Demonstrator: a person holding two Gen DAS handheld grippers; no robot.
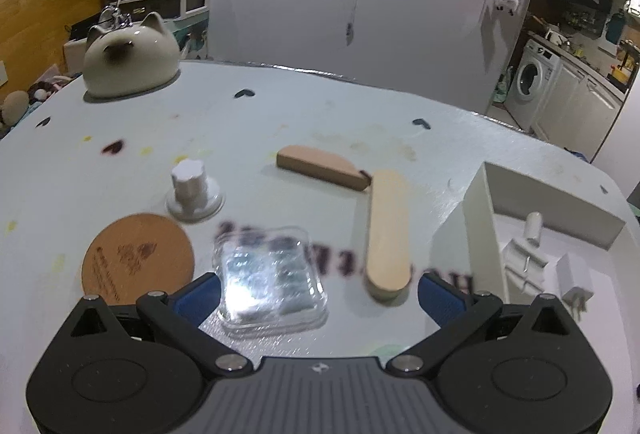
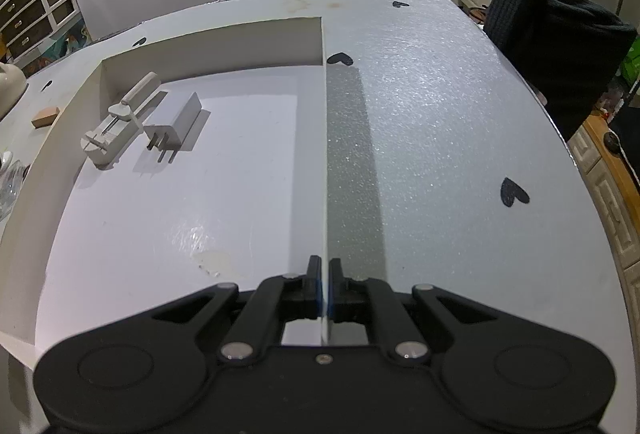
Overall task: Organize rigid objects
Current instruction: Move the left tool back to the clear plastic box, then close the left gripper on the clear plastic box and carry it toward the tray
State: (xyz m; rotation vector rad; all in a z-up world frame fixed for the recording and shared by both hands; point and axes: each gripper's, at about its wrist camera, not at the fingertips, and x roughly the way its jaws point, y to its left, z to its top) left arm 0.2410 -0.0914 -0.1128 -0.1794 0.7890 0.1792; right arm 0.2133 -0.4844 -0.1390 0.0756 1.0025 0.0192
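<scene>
Nearest us, the left gripper [image 1: 320,298] gapes over a clear square plastic case [image 1: 272,280] on the worktop [image 1: 280,114]: light, stiff, slippery (we would pinch its side edges). The right gripper [image 2: 325,288] clamps the white tray's thin wall [image 2: 325,154].

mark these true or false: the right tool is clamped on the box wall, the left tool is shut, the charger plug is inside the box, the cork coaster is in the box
1. The right tool is clamped on the white box wall. True.
2. The left tool is shut. False: it is open above the clear plastic case.
3. The charger plug lies inside the box. True.
4. The cork coaster is in the box. False: it lies on the table.
</scene>
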